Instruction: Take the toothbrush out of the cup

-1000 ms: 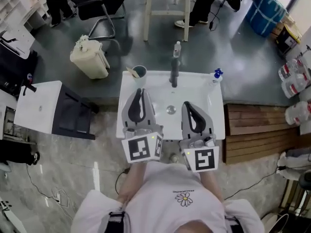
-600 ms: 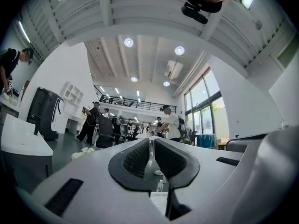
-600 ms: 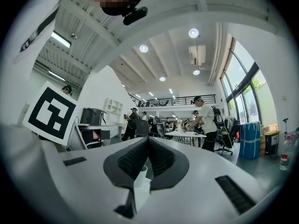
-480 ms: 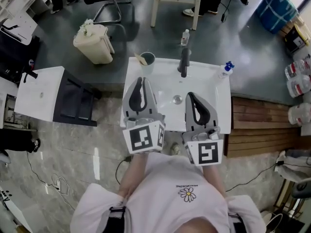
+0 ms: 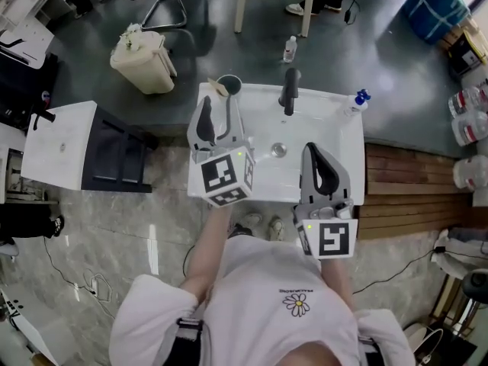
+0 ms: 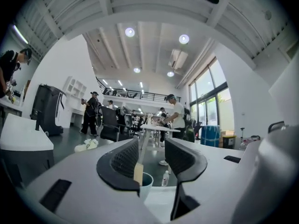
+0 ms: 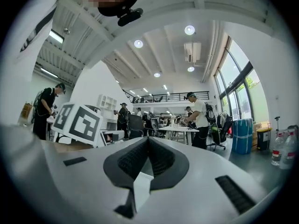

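A pale blue cup [image 5: 229,85] stands on the back left corner of the white sink [image 5: 335,147], with a wooden-handled toothbrush [image 5: 219,89] leaning in it. My left gripper [image 5: 217,117] reaches toward the cup; its jaws have just been opening and stand open. In the left gripper view the toothbrush [image 6: 138,170] and the cup [image 6: 146,185] show in the gap, close to the left jaw, with no pad pressing on them. My right gripper [image 5: 321,165] hovers over the sink's front right, shut and empty; its jaws [image 7: 148,143] meet in the right gripper view.
A dark faucet [image 5: 288,90] rises at the sink's back edge, a drain [image 5: 279,150] lies mid-basin, and a blue-capped bottle [image 5: 355,104] stands at the back right. A white cabinet [image 5: 61,155] is left, a wooden platform [image 5: 400,193] right, a cream bin [image 5: 145,56] behind.
My left gripper has moved forward over the sink toward the cup, and its jaws have gone from shut to open. The right gripper has drawn back slightly toward the sink's front edge.
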A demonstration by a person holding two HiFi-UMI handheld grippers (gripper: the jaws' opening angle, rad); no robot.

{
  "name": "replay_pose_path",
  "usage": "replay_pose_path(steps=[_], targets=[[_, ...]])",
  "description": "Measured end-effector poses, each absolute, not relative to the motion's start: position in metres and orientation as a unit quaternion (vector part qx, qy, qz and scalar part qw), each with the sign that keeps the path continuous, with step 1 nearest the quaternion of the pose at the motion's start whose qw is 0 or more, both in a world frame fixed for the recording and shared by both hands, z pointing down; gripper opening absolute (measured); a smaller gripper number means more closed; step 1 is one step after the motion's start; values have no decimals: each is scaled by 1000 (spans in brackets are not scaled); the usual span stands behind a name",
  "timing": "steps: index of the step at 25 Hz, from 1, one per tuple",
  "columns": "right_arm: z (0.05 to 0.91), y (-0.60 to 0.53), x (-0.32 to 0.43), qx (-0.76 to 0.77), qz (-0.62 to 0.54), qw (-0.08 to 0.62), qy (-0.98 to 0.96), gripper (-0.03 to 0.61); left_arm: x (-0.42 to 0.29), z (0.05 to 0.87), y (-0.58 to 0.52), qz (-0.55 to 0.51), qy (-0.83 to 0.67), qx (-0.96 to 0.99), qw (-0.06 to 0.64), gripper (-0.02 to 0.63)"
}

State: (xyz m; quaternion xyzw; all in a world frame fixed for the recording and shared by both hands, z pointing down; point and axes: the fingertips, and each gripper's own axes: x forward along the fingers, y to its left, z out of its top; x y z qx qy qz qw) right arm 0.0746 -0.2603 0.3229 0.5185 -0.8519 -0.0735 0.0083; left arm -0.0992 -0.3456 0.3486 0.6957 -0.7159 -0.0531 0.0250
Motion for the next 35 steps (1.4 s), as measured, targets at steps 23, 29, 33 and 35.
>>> replay_pose_path(steps=[23,29,33,35], targets=[[335,-253,97,555,-64,37,-828,12,-119,494,-443,26,-741,640,200,160],[341,-251,107,564,-63,51,-822,12,-125,498,-450,47,-748,635,186,140],[336,-252,106,564,-66,39,-822,12,-130,499,-451,46,-753,628,192,97],[336,-252,104,563,-65,38,-823,12,-132,500,-451,47,-756,624,192,77]])
